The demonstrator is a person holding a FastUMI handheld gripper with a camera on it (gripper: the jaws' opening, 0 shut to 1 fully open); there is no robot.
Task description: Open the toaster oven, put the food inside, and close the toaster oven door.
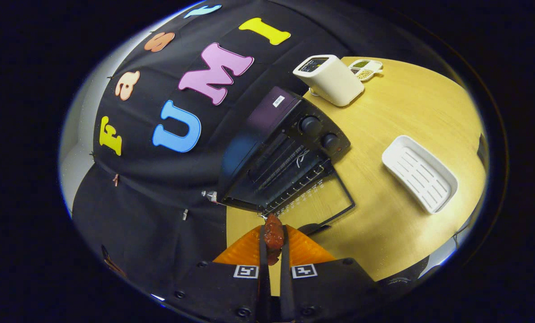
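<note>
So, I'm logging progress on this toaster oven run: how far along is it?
Done: the toaster oven stands open, its glass door folded down flat on the table. In hand: the gripper is shut on the reddish-brown food, held just short of the opening. Left: setting the food on the rack, letting go, and closing the door.

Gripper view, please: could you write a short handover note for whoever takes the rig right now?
Tool: shut on the food, a reddish-brown piece pinched between the orange fingers.
Toaster oven: on the wooden table, just ahead of the fingers; its glass door is folded down open, with the wire rack showing inside.
Also on the table: a white tray, a white toaster and a small compartment dish beyond it.
Done: door opened, food picked up.
Left: set the food on the rack, release, close the door.
</note>
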